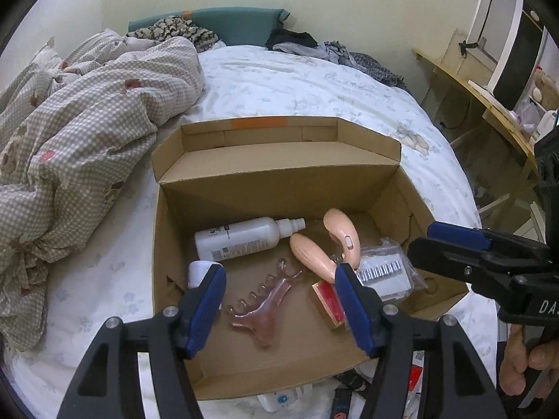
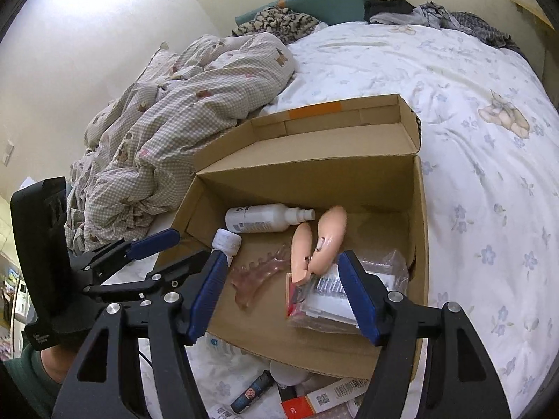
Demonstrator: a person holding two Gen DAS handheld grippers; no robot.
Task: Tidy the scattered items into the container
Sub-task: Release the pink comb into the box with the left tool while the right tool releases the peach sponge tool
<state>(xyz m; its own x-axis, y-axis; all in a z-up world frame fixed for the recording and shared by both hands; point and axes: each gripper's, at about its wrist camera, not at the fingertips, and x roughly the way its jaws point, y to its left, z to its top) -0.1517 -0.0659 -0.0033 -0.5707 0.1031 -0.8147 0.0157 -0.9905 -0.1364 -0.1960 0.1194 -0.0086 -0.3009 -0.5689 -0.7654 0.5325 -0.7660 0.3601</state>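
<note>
An open cardboard box (image 1: 265, 178) (image 2: 314, 171) sits on the bed. Inside lie a white spray bottle (image 1: 241, 239) (image 2: 265, 221), a small white bottle (image 1: 199, 272) (image 2: 227, 241), a pink hair claw (image 1: 265, 300) (image 2: 260, 272), a peach massager (image 1: 328, 244) (image 2: 318, 241), a red box (image 1: 328, 302) and a clear packet (image 1: 384, 272) (image 2: 328, 296). My left gripper (image 1: 279, 310) is open and empty above the box's near side. My right gripper (image 2: 283, 296) is open and empty over the box; it shows at right in the left wrist view (image 1: 454, 244).
Several small items lie on the sheet in front of the box: a dark tube (image 2: 251, 392), a red-and-white carton (image 2: 314, 401), a white pack (image 1: 283, 398). A checked duvet (image 1: 70, 160) is heaped at left. Clothes (image 1: 335, 50) lie at the far end. A wooden desk (image 1: 489, 104) stands at right.
</note>
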